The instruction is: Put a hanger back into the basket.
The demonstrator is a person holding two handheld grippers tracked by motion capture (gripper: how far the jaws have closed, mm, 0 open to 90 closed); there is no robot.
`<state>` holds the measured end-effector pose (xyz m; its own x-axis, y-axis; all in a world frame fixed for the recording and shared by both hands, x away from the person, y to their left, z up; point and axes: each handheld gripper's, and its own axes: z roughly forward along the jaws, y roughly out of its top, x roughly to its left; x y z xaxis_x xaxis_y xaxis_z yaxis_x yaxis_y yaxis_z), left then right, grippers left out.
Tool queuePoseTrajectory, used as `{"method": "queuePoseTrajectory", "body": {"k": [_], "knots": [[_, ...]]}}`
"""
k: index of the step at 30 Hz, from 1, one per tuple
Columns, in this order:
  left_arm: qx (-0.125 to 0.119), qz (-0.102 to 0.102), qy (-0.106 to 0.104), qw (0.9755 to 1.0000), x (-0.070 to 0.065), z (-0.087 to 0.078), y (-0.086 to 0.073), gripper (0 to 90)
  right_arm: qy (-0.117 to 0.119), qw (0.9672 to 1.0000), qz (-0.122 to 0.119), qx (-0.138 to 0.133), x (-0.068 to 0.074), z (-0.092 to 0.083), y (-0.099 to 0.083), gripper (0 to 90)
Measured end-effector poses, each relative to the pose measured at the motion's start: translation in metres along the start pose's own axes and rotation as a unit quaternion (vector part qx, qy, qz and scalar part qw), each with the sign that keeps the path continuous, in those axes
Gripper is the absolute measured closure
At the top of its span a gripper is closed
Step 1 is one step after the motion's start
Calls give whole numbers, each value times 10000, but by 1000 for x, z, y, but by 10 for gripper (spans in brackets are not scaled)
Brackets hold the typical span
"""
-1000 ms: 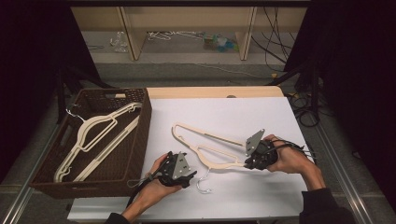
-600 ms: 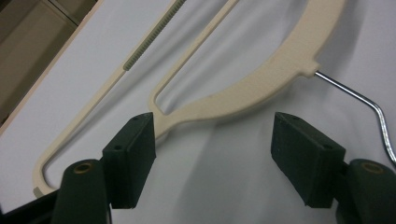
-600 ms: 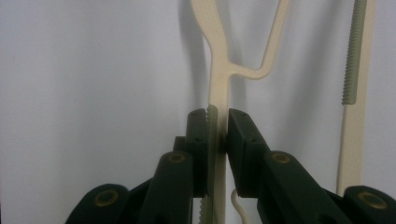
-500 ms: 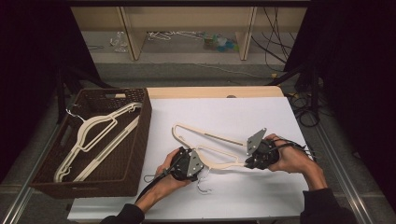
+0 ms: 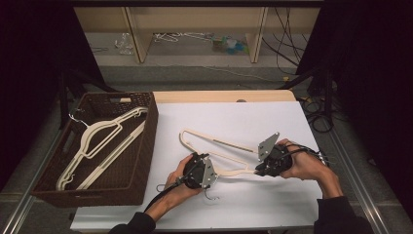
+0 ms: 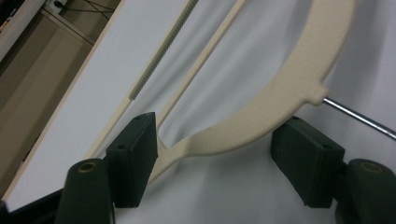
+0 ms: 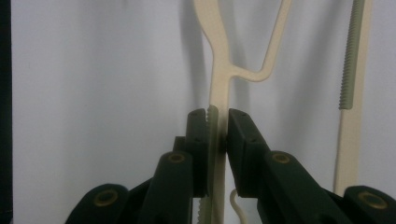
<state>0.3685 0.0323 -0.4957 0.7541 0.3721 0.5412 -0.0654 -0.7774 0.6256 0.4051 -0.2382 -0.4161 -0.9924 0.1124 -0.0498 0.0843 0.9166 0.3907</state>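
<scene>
— Hanger, cream plastic, lies flat on the white table, nearer the front edge than the back; a brown wicker basket at the left edge holds more cream hangers. Beyond the back edge stand pale wooden shelf legs on a grey floor, with dark surrounds and cables at the right.

— What is hard to read?

— The hanger's metal hook is cut off by the frame's edge in the left gripper view, and in the high view both hands cover parts of the hanger's lower bar.

— And the grippers?

— The left gripper has its jaws spread wide, straddling the curved neck of the hanger; one pad is touching or nearly touching the plastic, the other stands clear. The right gripper is pinching the hanger's thin arm between its pads.
</scene>
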Motion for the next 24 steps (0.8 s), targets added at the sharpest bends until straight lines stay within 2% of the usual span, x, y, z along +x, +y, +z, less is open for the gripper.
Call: {"method": "queuePoseTrajectory", "body": {"k": [2,4,5,6,7,9,12,14,15,16,17,19,20,22,23,24], "knots": [[50,111,-25,9999,1,-1,1,319,36,10000,14,-18,-1,1,-2,795],[-82,77,-54,9999,0,-1,2,354,33,10000,21,-39,-2,2,-4,795],[-86,193,-89,9997,1,-2,2,371,52,9999,89,-68,-2,3,-5,795],[-70,291,-212,9993,2,-3,3,395,79,9999,100,-54,-2,3,-6,795],[-147,306,-206,9992,1,-3,3,415,87,9999,110,-80,-3,5,-7,795],[-204,537,-342,9978,2,-5,3,503,173,9997,106,-103,-3,5,-9,795],[-288,716,-493,9958,4,-6,4,585,212,9997,125,-89,-4,8,-12,794],[-333,819,-495,9948,4,-7,4,627,252,9996,131,-95,-4,11,-13,795],[-288,973,-512,9935,5,-8,5,640,285,9994,154,-86,-4,11,-13,795],[-344,1140,-682,9905,5,-7,7,652,306,9994,144,-98,-4,12,-13,857],[-330,1316,-629,9888,5,-9,8,669,404,9990,80,-197,-5,12,-13,900],[-290,1448,-605,9872,5,-12,11,703,420,9986,136,-308,-4,10,-12,900],[-334,1464,-585,9869,4,-12,12,715,429,9986,130,-285,-4,10,-12,893],[-370,1617,-560,9845,5,-15,15,740,346,9991,124,-220,-4,11,-13,878],[-353,1777,-529,9820,7,-17,17,754,365,9989,170,-237,-4,10,-14,858],[-402,1798,-504,9816,8,-19,19,768,399,9983,235,-351,-4,7,-14,796]]}}
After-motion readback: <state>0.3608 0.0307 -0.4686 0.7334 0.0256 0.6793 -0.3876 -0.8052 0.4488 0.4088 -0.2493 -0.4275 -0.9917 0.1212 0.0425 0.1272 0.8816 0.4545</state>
